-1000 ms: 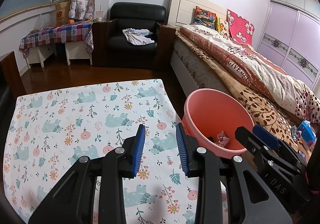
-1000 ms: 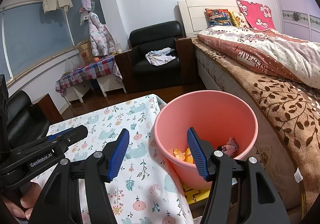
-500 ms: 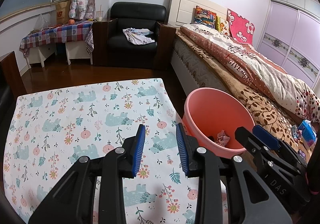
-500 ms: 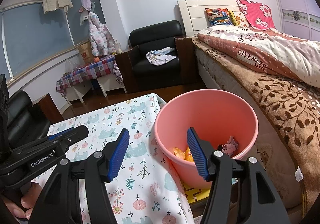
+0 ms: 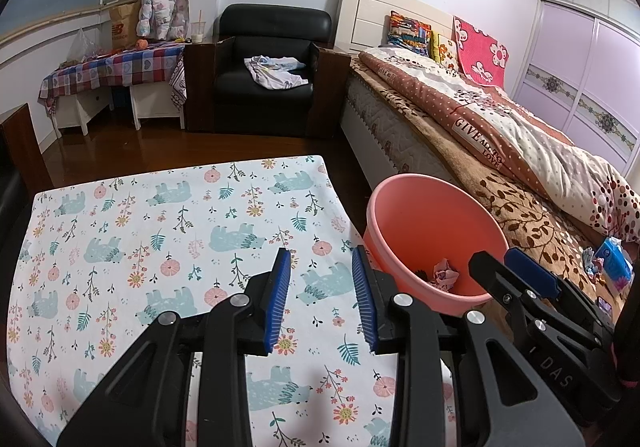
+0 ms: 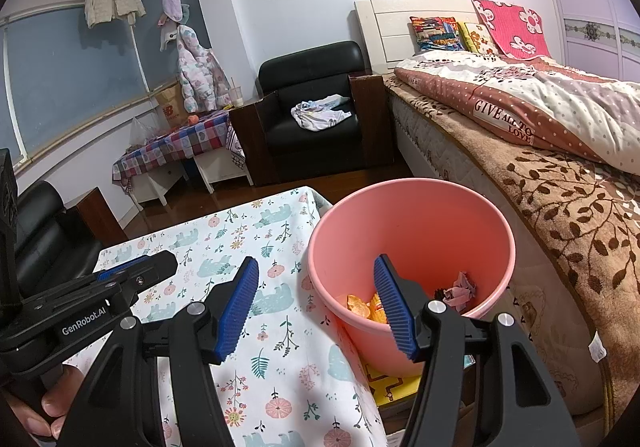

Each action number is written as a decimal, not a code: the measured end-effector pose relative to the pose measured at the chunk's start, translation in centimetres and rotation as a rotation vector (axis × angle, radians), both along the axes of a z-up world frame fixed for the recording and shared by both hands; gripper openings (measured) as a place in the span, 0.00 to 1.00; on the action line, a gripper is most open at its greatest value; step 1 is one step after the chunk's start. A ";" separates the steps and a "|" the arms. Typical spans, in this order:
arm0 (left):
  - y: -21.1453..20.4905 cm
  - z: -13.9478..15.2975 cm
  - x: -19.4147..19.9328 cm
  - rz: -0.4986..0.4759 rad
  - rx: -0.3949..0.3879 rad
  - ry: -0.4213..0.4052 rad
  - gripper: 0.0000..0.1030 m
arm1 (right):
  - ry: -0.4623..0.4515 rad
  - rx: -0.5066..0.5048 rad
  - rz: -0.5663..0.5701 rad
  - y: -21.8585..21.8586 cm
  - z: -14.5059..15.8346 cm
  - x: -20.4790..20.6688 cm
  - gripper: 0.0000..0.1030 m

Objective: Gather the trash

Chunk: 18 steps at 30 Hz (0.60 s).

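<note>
A pink bucket (image 5: 432, 215) stands on the floor between the table and the bed; it also shows in the right wrist view (image 6: 420, 215). Inside it lie a crumpled pink wrapper (image 6: 460, 289) and orange peel (image 6: 358, 305); the wrapper shows in the left wrist view (image 5: 446, 273). My left gripper (image 5: 322, 297) is open and empty above the patterned tablecloth (image 5: 160, 231). My right gripper (image 6: 316, 305) is open and empty, straddling the bucket's near left rim. No loose trash shows on the cloth.
A bed (image 5: 500, 135) with quilts runs along the right. A black armchair (image 5: 272, 59) with a cloth stands at the back, a checked side table (image 5: 112, 67) to its left. Blue packets (image 5: 612, 265) lie on the bed's brown blanket. A yellow item (image 6: 390, 385) lies under the bucket.
</note>
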<state>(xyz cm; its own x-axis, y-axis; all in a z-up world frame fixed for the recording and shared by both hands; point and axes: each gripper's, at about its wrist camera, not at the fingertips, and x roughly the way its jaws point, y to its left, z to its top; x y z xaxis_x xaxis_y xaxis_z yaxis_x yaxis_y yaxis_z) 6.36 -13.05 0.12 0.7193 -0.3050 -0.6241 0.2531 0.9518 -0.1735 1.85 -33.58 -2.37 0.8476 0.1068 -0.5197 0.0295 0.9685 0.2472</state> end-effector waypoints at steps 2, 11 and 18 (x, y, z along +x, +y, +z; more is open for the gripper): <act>0.1 0.0 -0.1 0.001 0.000 0.001 0.31 | -0.001 0.000 0.000 0.0 0.1 0.0 0.58; 0.0 -0.1 -0.1 0.000 0.003 0.001 0.31 | -0.002 0.001 -0.001 0.0 -0.1 -0.1 0.58; -0.1 -0.2 -0.1 -0.001 0.012 0.010 0.31 | -0.001 0.001 -0.001 0.0 -0.1 -0.2 0.58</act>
